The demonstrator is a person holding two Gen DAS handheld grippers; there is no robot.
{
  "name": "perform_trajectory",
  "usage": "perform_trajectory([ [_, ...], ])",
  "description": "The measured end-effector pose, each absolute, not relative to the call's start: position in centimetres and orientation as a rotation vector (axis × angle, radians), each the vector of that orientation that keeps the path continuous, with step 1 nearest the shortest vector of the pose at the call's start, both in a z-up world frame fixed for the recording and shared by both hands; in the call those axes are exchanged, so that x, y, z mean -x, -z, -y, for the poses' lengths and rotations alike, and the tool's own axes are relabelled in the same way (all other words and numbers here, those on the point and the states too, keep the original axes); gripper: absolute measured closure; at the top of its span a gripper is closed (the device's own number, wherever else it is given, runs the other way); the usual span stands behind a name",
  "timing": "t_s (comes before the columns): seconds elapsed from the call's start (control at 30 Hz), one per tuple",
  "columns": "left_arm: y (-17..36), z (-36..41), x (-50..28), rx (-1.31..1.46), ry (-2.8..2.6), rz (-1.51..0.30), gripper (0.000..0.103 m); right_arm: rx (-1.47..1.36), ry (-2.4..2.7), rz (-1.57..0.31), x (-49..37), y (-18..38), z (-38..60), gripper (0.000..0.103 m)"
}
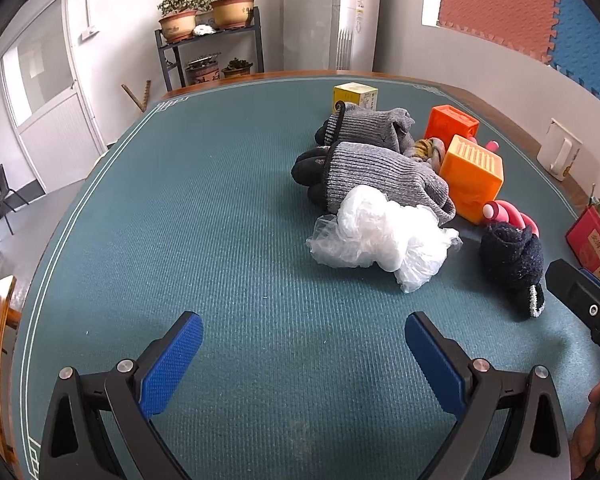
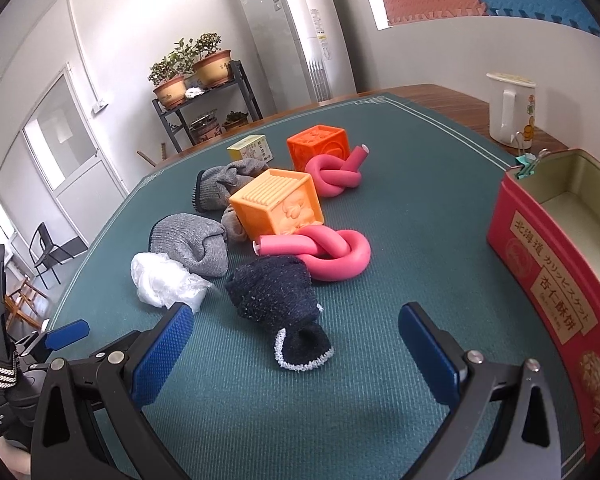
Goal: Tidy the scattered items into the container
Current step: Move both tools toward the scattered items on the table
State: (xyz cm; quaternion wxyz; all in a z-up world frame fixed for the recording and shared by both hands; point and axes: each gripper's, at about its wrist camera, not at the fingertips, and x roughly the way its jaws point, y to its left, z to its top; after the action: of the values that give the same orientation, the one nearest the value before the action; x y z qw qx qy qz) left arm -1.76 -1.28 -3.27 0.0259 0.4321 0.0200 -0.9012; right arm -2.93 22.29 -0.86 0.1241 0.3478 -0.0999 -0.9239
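Note:
A pile lies on the green table mat: two grey socks, a dark navy sock, a crumpled clear plastic bag, two orange cubes, two knotted pink foam tubes and a small yellow box. The open red tin stands at the right. My left gripper is open and empty, short of the bag. My right gripper is open, its fingers either side of the navy sock's cuff end.
A white jug and binder clips sit near the tin at the table's far right edge. A plant shelf, chairs and a tall air conditioner stand beyond the table.

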Motion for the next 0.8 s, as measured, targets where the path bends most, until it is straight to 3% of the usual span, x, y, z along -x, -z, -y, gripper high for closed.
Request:
perform_trajectory([
  [0.8,1.1,0.6,5.4,-1.435,2.799,-0.244,0.001,-0.952,2.853,0.324,1.1,-0.5,-25.0,0.0],
])
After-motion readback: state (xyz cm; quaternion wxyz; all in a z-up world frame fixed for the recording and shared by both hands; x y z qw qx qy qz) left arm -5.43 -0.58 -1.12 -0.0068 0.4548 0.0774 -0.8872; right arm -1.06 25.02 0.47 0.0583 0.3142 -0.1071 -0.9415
